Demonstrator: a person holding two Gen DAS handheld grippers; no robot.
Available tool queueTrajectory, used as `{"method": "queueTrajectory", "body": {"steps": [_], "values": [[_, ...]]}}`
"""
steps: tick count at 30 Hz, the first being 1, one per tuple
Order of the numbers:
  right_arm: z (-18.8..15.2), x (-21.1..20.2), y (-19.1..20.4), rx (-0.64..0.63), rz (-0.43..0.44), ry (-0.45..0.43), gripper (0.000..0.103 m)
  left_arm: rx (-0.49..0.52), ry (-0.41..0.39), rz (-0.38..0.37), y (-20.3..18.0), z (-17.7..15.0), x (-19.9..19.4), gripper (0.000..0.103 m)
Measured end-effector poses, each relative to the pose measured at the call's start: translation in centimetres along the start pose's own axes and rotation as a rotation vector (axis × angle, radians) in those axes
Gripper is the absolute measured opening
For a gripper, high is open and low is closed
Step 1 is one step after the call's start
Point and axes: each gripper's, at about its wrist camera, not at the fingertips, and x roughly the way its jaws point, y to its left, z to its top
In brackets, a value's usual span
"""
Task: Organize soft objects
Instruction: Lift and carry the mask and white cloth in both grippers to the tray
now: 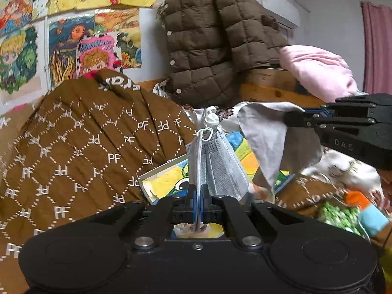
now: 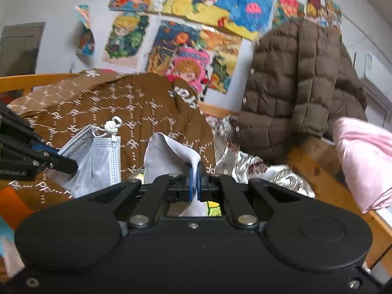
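— Well, where do the two soft pieces stand right now?

— My left gripper (image 1: 199, 196) is clenched on the face mask (image 1: 218, 161), which rises straight ahead of it, long axis running up and away toward the knotted ear loops (image 1: 211, 120) at the far end. My right gripper (image 2: 195, 181) is clenched on a fold of the grey cloth (image 2: 169, 152), which stands up just in front of its blue pads (image 2: 190, 183). Both pieces are lifted above the bed, over the brown quilt (image 1: 80, 132) and the bright picture book (image 1: 169, 178) lying beside it.

— Which lies on which side?

— The mask is to the left, the cloth to the right, the two near each other but, as far as I can tell, not touching. From the left wrist view my right gripper (image 1: 306, 120) reaches in from the right edge, its tips buried in the cloth (image 1: 267, 134). From the right wrist view my left gripper (image 2: 61, 163) comes in from the left edge, pinching the mask (image 2: 98, 161) low on its side.

— What does the next move turn on?

— My guess: each arm carries its own piece, so the mask goes wherever the left arm reaches most easily. The brown puffer jacket (image 1: 215, 39) and the pink bedding (image 1: 318, 71) sit farther back, over the wooden bed frame (image 1: 274, 90).
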Motion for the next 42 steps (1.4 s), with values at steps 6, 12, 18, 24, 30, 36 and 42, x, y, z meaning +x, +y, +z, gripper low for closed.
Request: {"method": "queueTrajectory", "body": {"steps": [6, 12, 18, 24, 30, 36, 42], "values": [[-0.5, 5.5, -0.3, 0.02, -0.012, 0.073, 0.0, -0.051, 0.016, -0.029, 0.2, -0.6, 5.0, 0.002], [-1.9, 11.4, 0.2, 0.026, -0.023, 0.141, 0.0, -0.109, 0.058, -0.044, 1.0, -2.2, 8.5, 0.002], [-3.6, 16.3, 0.4, 0.04, -0.042, 0.2, 0.0, -0.178, 0.117, -0.023, 2.5, -3.6, 11.3, 0.002], [-4.7, 20.9, 0.2, 0.062, -0.051, 0.262, 0.0, -0.215, 0.156, -0.013, 3.4, -4.0, 12.9, 0.002], [-6.3, 23.9, -0.1, 0.074, -0.056, 0.327, 0.0, -0.224, 0.166, -0.016, 3.4, -4.2, 13.5, 0.002], [-7.8, 25.5, -0.6, 0.103, -0.067, 0.36, 0.001, -0.234, 0.174, -0.013, 3.3, -4.0, 13.6, 0.006], [-7.6, 24.7, -0.9, 0.117, -0.077, 0.366, 0.014, -0.235, 0.17, 0.007, 3.1, -3.8, 13.0, 0.016]]}}
